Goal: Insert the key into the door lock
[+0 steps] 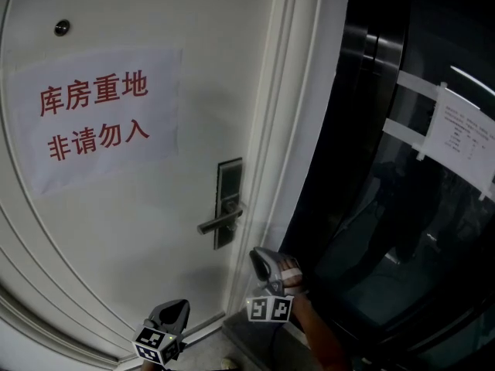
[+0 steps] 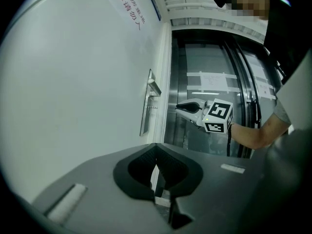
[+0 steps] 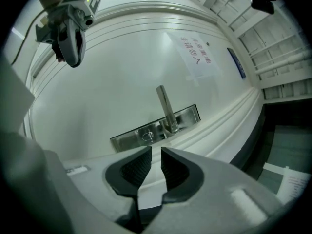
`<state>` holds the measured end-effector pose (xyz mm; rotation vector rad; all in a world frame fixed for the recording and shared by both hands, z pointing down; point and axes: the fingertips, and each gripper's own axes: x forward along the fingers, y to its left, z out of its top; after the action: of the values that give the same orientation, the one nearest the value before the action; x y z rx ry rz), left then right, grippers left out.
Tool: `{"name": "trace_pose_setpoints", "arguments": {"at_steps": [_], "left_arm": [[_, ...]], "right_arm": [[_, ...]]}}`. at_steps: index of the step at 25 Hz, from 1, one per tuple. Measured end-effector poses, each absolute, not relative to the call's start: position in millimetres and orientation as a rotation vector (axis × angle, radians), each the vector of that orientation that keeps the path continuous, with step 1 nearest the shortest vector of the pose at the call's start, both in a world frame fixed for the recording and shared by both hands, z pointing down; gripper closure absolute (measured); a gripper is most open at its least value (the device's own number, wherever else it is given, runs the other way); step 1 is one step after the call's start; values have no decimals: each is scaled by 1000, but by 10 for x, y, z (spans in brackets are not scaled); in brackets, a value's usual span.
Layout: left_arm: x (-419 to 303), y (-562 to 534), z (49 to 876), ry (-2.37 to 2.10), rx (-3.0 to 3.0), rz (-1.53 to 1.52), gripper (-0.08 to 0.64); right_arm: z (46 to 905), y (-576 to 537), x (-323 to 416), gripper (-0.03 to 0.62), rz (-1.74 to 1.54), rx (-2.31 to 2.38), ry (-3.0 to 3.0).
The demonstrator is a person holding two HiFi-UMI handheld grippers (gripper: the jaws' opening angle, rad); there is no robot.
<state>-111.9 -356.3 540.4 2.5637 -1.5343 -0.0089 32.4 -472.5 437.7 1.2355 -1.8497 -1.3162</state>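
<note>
Far left: white door (image 1: 116,230), with a paper notice (image 1: 97,118) taped on it. Red characters in two rows: 库房重地 over 非请勿入.

Left claw (image 1: 178,308): low, in front of the door's bottom panel. In the left gripper view its pads were drawn together at the tips, with only a thin pale sliver between them lower down. I took that sliver for the door frame behind, not a held thing.

Key: I made it out in no view, in neither claw.

Lock plate (image 1: 229,178): near the door's right edge, long axis upright in the head view. Its lever handle (image 1: 216,222) stuck out level towards the left. In the right gripper view a small round fitting (image 3: 148,136) sat on the plate just beside the lever's root. I judged it to be the keyhole.

Right claw (image 1: 263,260): jaws narrow, with a slim parallel gap and nothing in it. The plate lay up and to the left of it in the head view, straight ahead in its own. It was plainly the nearer claw, and the left one stood well apart from the plate.

Far right: dark lift doors (image 1: 371,60) with a printed sheet (image 1: 464,134) taped on. The print was too small to read.
</note>
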Motion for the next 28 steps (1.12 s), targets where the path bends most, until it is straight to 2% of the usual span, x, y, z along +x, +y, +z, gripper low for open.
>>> {"name": "trace_pose_setpoints", "arguments": {"at_steps": [6,28], "left_arm": [[-1067,-3501,5358,-1521,2584,-9,557],[-818,-3334,5279,-1458,2650,-6,557]], "right_arm": [[4412,-4527,381,590,-1278,1269,-1885],[4904,-3799,804,591,-560,1528,-2389]]}}
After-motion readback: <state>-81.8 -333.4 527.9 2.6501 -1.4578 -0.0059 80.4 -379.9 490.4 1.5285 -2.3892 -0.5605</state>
